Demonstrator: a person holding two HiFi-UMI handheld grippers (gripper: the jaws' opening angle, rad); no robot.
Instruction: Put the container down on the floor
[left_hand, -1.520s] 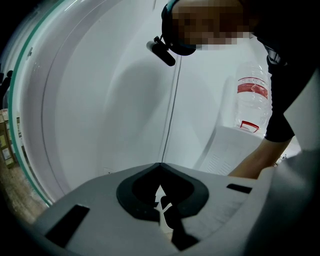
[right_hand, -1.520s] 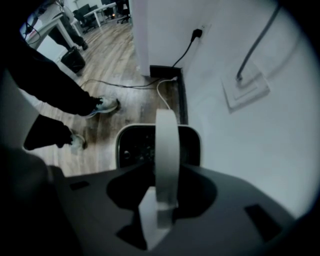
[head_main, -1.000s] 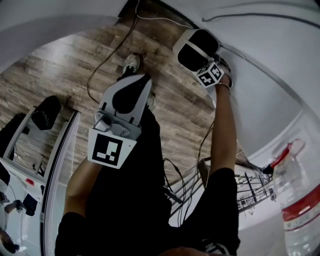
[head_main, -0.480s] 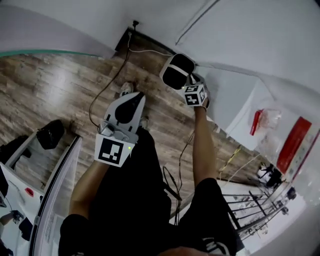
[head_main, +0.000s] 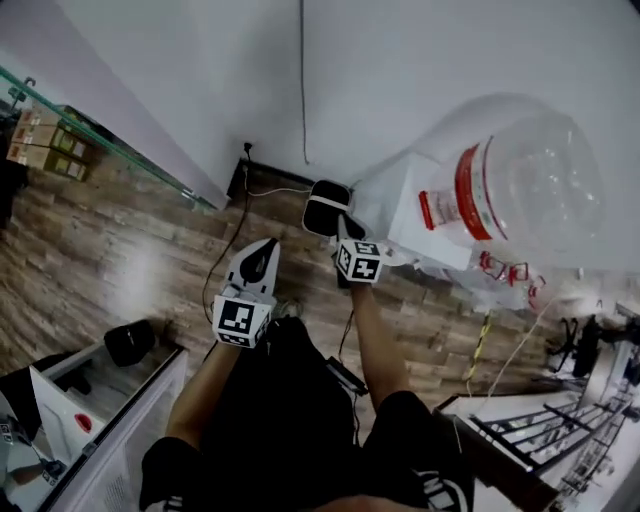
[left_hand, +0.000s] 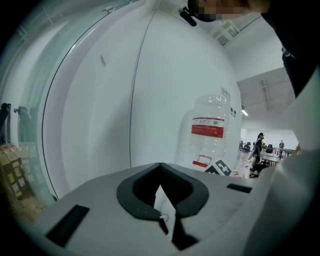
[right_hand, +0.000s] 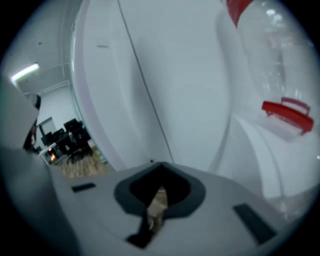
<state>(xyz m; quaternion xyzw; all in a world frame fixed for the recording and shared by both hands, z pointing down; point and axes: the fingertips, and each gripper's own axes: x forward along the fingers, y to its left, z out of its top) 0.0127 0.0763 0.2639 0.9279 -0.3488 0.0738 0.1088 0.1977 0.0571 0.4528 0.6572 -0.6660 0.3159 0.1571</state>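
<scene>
A: Item one, left gripper (head_main: 262, 252)?

B: I read its jaws drawn together with only a thin slit between them, and nothing is held. In its own view (left_hand: 161, 200) white wall shows through the slit.

A: Item two, right gripper (head_main: 328, 205)?

B: Same entry: pressed closed and empty (right_hand: 157, 197). It is the one nearer the task's thing, but clear of it.

A: Item three, container (head_main: 520, 170)?

B: A large clear bottle with a red band, up on a white stand (head_main: 415, 215) beside the wall, its red-fitted end (right_hand: 287, 114) against the stand. It is off the wooden floor (head_main: 120, 250). I also see it ahead of the left gripper (left_hand: 210, 135).
</scene>
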